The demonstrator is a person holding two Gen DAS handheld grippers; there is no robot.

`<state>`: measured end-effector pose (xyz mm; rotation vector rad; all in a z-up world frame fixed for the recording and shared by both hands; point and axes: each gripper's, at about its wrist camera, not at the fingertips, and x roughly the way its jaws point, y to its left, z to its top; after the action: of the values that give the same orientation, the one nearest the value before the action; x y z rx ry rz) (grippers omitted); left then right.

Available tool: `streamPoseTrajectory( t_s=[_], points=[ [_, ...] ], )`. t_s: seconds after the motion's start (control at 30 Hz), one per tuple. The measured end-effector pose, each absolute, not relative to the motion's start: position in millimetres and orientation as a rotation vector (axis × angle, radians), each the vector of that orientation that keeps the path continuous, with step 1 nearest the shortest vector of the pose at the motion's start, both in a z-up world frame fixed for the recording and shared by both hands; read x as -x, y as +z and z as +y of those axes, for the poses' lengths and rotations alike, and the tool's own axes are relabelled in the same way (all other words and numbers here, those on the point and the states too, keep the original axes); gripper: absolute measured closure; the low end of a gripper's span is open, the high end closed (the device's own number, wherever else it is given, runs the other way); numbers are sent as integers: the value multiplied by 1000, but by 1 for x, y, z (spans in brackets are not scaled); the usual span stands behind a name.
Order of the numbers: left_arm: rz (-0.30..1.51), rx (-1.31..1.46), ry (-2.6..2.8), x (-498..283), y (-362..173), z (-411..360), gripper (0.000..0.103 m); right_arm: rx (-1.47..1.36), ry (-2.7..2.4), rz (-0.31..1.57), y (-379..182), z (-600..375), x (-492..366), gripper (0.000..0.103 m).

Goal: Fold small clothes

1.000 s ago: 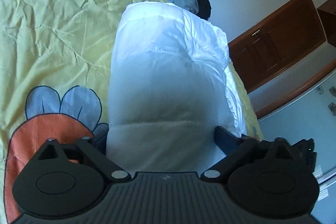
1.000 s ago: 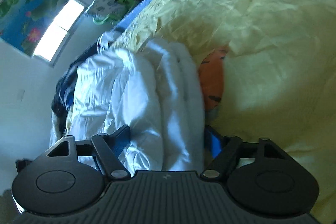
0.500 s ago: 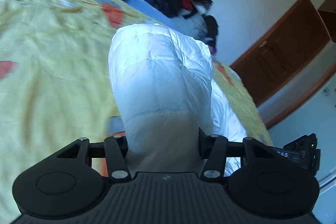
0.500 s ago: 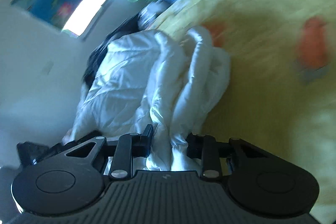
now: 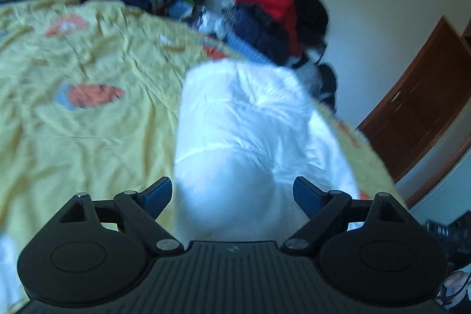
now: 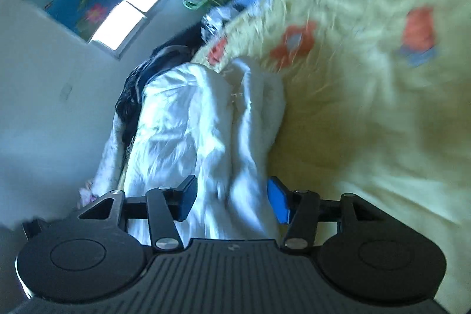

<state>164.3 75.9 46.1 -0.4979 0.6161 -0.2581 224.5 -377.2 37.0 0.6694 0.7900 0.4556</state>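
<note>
The white padded jacket [image 5: 250, 137] lies folded at centre frame on the yellow bedspread [image 5: 73, 137]. The left gripper [image 5: 232, 193] and right gripper [image 6: 232, 196] have just been opening; their jaws straddle the jacket's near end, pads clear. Pulling straight back should keep the fold intact.
</note>
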Motion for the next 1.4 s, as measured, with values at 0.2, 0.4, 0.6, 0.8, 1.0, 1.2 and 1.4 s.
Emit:
streamPoseTrajectory(
  t_s=[0.2,0.4,0.6,0.8,1.0,1.2,1.4],
  points=[
    [606,345,-59,-85,77,140,13,-272,319,801,98,-411,-106,45],
    [523,-3,289,-86,104,186,13,201,92,666,151,-418,-73,28],
    [673,338,-10,-126,56,128,13,-399,322,789,97,-419,-163,21],
    [811,576,-183,-147,17,88,13,-754,445,1048,11,-393,-229,29],
    [846,736,-280,-159,10,84,13,-879,532,1093,-16,-365,-242,28],
    [900,566,-261,-159,16,63,43,-819,575,1082,-17,-345,-221,72],
    [904,442,-231,-164,12,52,39,-782,570,1057,-24,-345,-216,74]
  ],
)
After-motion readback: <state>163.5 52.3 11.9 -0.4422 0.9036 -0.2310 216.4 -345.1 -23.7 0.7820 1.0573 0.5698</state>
